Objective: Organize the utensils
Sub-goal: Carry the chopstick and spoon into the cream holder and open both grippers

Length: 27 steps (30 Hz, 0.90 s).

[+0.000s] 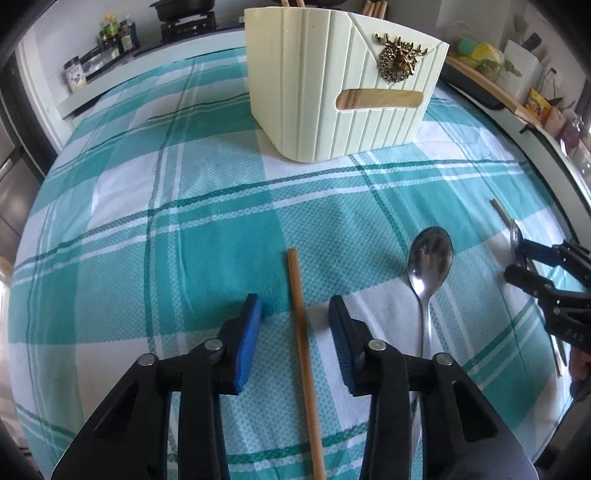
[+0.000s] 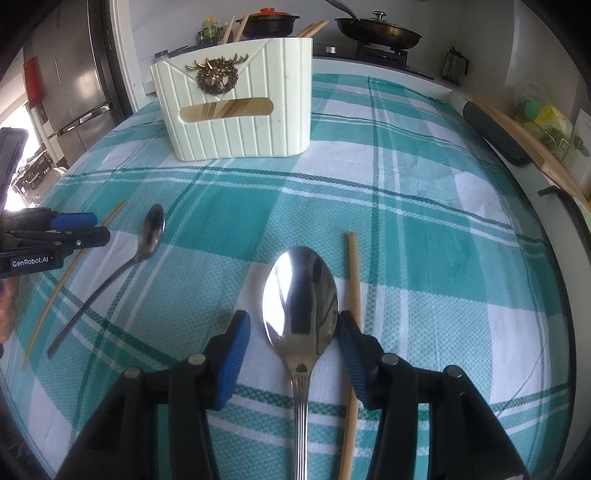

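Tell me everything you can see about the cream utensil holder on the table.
The holder is a cream box, plastic by its look, with vertical ribs and rounded corners. A gold stag-head ornament in a wreath sits on its front, above a slot-shaped cutout that shows wooden pieces inside. Chopstick ends stick out of its open top. It stands upright on the teal checked cloth, at the far side, beyond both grippers. Neither gripper touches it.

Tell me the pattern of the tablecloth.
Teal and white plaid tablecloth, clearest in the right wrist view.
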Motion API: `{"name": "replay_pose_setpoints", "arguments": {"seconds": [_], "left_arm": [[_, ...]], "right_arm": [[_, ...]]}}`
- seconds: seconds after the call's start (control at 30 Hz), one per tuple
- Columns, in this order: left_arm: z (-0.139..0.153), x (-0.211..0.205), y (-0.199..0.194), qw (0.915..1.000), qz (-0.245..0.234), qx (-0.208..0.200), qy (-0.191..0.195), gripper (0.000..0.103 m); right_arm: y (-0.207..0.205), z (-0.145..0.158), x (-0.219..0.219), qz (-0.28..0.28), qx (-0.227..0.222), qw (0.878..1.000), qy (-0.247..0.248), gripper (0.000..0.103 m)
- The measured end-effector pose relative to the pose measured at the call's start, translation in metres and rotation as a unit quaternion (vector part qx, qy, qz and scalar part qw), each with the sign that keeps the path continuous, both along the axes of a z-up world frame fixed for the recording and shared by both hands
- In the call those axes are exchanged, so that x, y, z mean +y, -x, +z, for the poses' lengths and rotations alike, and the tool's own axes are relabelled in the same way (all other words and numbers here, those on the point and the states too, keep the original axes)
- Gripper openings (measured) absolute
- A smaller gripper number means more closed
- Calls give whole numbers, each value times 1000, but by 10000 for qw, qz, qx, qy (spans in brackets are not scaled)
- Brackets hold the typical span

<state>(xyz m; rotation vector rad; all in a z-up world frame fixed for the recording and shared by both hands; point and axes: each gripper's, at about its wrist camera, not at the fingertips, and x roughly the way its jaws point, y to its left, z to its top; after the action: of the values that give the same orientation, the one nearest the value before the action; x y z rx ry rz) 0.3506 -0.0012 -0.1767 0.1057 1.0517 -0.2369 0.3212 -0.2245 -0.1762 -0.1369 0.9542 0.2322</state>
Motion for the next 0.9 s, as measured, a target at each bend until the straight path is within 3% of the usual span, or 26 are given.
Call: {"name": "replay_pose_setpoints", "arguments": {"seconds": [0.03, 0.07, 0.27, 0.7, 0.9], "left_arm": [[0, 0, -2, 10000, 2, -11, -5, 9], [0, 1, -3, 10000, 7, -1, 19, 5], [10, 10, -1, 9989, 279, -133, 351, 3], [114, 29, 64, 9848, 280, -1510, 812, 3], [143, 36, 89, 9764, 265, -1924, 950, 3]], "right_arm": [[-2, 0, 1, 2, -12, 10000, 9, 47], [-5, 0, 1, -8, -33, 10000, 28, 42], [-12, 5, -2, -42, -57, 9997, -248, 42], [51, 89, -7, 107, -1130, 9911, -702, 42], [82, 113, -5, 167, -1486, 9855, -798, 42]]}}
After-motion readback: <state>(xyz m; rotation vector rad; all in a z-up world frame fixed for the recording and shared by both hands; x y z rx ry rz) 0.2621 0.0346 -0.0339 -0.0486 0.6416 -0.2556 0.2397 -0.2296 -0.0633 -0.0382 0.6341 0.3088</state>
